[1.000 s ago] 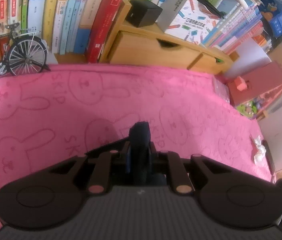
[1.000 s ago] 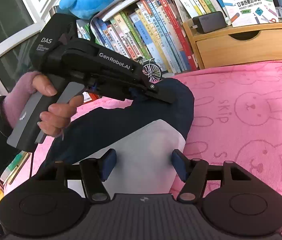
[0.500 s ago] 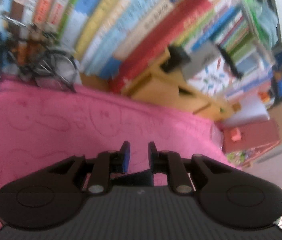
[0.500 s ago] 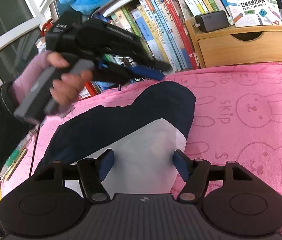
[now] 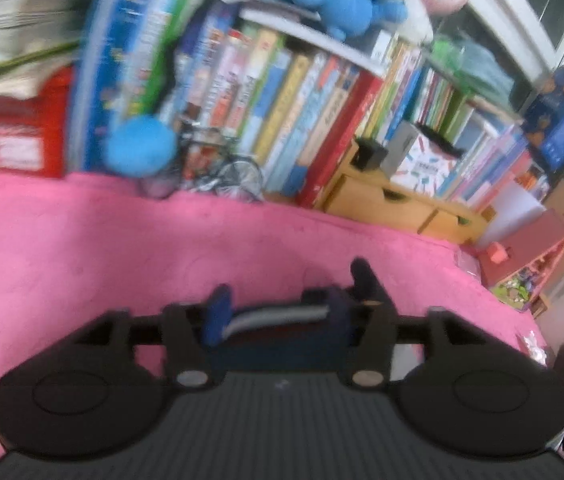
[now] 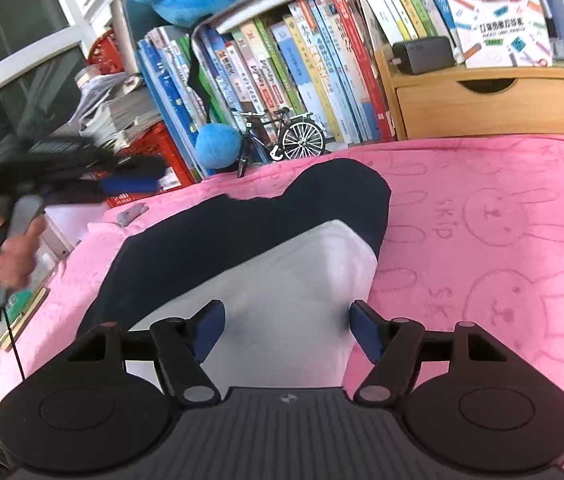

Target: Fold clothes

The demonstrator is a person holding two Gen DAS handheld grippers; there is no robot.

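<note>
A navy garment (image 6: 241, 232) with a white part (image 6: 290, 280) lies folded over on the pink rabbit-print blanket (image 6: 502, 208). My right gripper (image 6: 288, 322) hovers low over the white part. Its jaws are opening, the cloth lies under the gap, and the blue pads (image 6: 209, 320) do not press on it. A person's hand (image 6: 13, 256) holds my left gripper (image 6: 133, 180) off to the left, clear of the garment, with no cloth hanging from it. In the blurred left wrist view the left gripper (image 5: 290, 284) is opening over the blanket (image 5: 81, 248). A navy and pale strip shows low between its fingers.
Behind the blanket stands a bookshelf (image 6: 322, 60) with a model bicycle (image 6: 282, 140), a blue plush ball (image 6: 217, 146) and a wooden drawer box (image 6: 482, 108). A red crate (image 6: 153, 148) and stacked papers sit at the left edge. To the right the pink blanket stretches on, bare.
The left gripper let go of the navy cloth, pulled away to the left and widened its jaws. The folded navy flap now lies flat. The right gripper barely shifted and spread slightly.
</note>
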